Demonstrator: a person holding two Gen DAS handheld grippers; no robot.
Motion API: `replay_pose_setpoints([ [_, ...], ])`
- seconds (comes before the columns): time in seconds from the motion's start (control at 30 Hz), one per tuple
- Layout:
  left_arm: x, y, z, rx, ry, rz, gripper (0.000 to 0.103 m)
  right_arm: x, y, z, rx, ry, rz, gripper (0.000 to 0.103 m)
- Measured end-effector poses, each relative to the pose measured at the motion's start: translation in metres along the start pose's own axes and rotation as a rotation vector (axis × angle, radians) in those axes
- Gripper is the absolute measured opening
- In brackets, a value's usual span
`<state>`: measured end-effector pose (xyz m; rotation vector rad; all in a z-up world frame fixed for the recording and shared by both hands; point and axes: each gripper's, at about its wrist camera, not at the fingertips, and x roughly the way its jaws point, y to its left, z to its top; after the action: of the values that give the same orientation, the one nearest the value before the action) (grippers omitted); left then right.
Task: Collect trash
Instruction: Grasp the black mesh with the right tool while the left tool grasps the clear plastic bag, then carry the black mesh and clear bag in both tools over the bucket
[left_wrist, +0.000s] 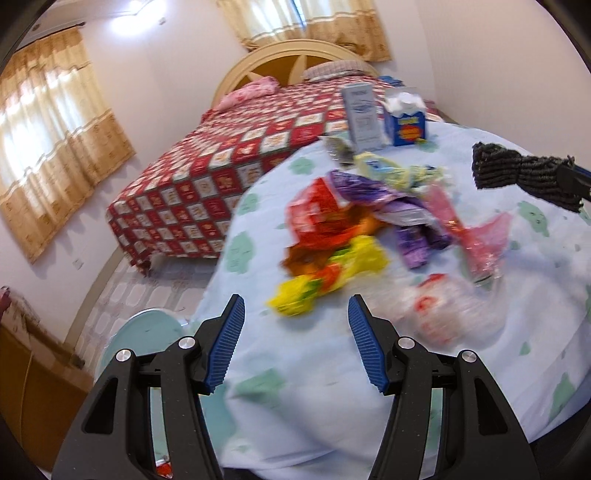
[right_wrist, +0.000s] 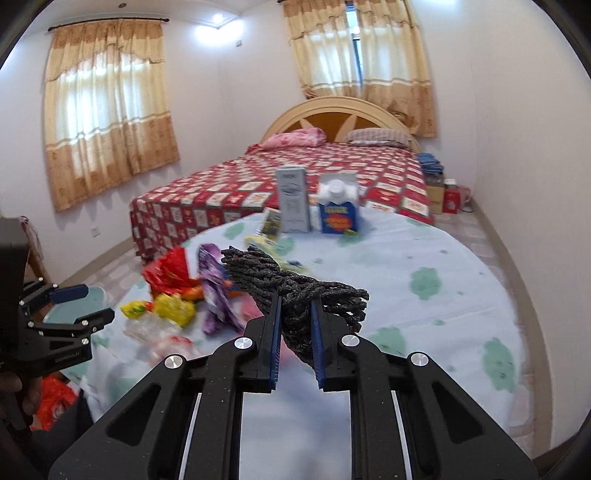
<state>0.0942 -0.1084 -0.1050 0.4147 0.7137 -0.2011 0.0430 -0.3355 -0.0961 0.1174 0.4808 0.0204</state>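
A heap of crumpled wrappers (left_wrist: 351, 229) in red, yellow, purple and pink lies on the round table's pale blue floral cloth (left_wrist: 314, 387); it also shows in the right wrist view (right_wrist: 192, 291). A clear plastic wrapper (left_wrist: 439, 306) lies beside it. My left gripper (left_wrist: 295, 314) is open and empty, just short of the yellow wrapper (left_wrist: 325, 280). My right gripper (right_wrist: 295, 314) is shut on a black knitted bundle (right_wrist: 295, 291), held above the table; the bundle also shows in the left wrist view (left_wrist: 517, 173).
A grey box (right_wrist: 293, 199) and a blue carton (right_wrist: 338, 210) stand at the table's far side. A bed with a red patterned cover (right_wrist: 295, 177) lies beyond. A pale green bin (left_wrist: 147, 332) stands by the table on the left. Orange trash (right_wrist: 55, 402) lies low left.
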Motion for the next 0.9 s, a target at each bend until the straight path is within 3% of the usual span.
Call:
replay_pose_setpoints([
  [0.17, 0.021, -0.019, 0.002, 0.013, 0.056, -0.057, 0.056, 0.002, -0.017, -0.014, 0.043, 0.017, -0.010, 0.015],
  [0.2, 0.025, -0.022, 0.001, 0.014, 0.069, -0.077, 0.051, 0.003, -0.019, -0.015, 0.048, 0.019, -0.010, 0.015],
  [0.27, 0.030, -0.026, -0.002, 0.016, 0.094, -0.121, 0.032, 0.005, -0.021, -0.018, 0.057, 0.024, -0.007, 0.015],
  [0.3, 0.032, -0.029, -0.003, 0.023, 0.105, -0.142, 0.016, 0.006, -0.021, -0.019, 0.059, 0.026, -0.006, 0.015],
  [0.37, 0.031, -0.032, -0.004, 0.033, 0.103, -0.152, 0.009, 0.006, -0.023, -0.021, 0.062, 0.024, -0.005, 0.015],
  [0.57, 0.009, -0.025, 0.000, 0.023, 0.047, -0.135, 0.006, -0.001, -0.024, -0.020, 0.066, -0.004, -0.009, 0.015],
  [0.7, -0.023, 0.003, 0.006, -0.019, -0.028, -0.095, 0.006, -0.006, -0.014, -0.015, 0.057, -0.030, 0.003, 0.016],
  [0.9, -0.045, 0.049, 0.009, -0.091, -0.072, -0.018, 0.006, -0.005, 0.007, -0.003, 0.032, -0.044, 0.043, 0.016],
])
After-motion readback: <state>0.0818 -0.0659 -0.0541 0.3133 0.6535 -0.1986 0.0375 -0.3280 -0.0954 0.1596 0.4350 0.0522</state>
